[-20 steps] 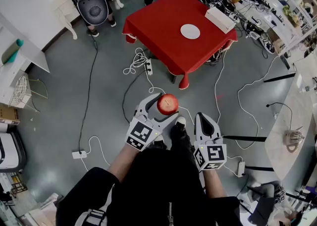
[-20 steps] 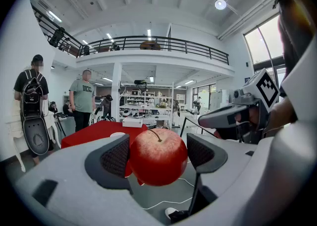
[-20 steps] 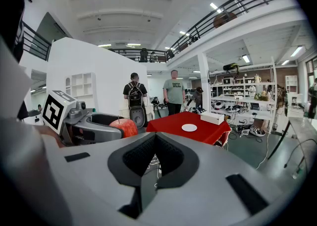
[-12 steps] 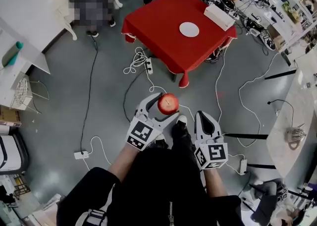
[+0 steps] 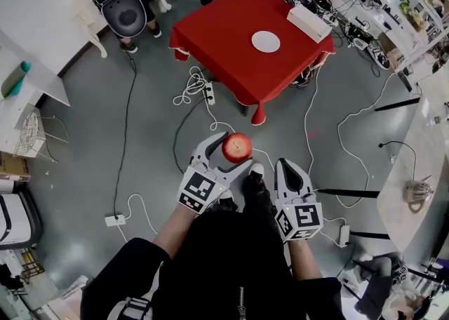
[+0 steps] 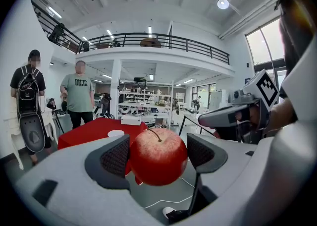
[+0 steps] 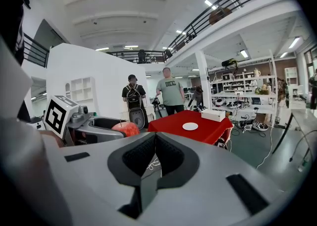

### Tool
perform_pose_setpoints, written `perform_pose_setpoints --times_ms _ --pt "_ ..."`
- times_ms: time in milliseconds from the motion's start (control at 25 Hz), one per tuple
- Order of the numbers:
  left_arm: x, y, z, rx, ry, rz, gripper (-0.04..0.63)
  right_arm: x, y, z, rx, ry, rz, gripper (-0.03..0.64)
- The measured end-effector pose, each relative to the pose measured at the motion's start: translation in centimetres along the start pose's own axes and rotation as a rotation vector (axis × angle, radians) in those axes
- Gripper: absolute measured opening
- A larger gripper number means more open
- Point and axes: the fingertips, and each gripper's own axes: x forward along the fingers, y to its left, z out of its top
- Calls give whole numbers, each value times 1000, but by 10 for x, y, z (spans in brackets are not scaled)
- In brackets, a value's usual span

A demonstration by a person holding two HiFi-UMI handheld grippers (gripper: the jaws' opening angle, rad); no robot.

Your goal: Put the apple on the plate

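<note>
A red apple (image 5: 237, 147) (image 6: 158, 155) sits between the pads of my left gripper (image 5: 229, 151) (image 6: 157, 154), which is shut on it and held in the air over the grey floor. The apple (image 7: 127, 129) also shows at the left of the right gripper view. My right gripper (image 5: 292, 171) (image 7: 155, 154) is beside it, shut, with nothing between its pads. The white plate (image 5: 266, 41) (image 6: 116, 133) (image 7: 190, 126) lies on a red-clothed table (image 5: 231, 45) some way ahead, well apart from both grippers.
A white box (image 5: 311, 23) lies on the table's far right edge. Cables and a power strip (image 5: 209, 94) trail over the floor between me and the table. Two people (image 6: 79, 96) stand beyond the table. Cluttered benches (image 5: 393, 24) line the right side.
The table and plate sit slightly farther up and left in the head view; both grippers and the apple keep their places relative to me.
</note>
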Motion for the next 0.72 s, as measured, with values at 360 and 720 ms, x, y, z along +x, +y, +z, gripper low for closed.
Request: perform_pose_setpoints --times_ms 360,720 --pt "32 14 2 -13 11 16 364 19 -28 5 12 10 13 11" --pt "100 39 19 -25 33 24 364 65 -84 28 20 24 44 11"
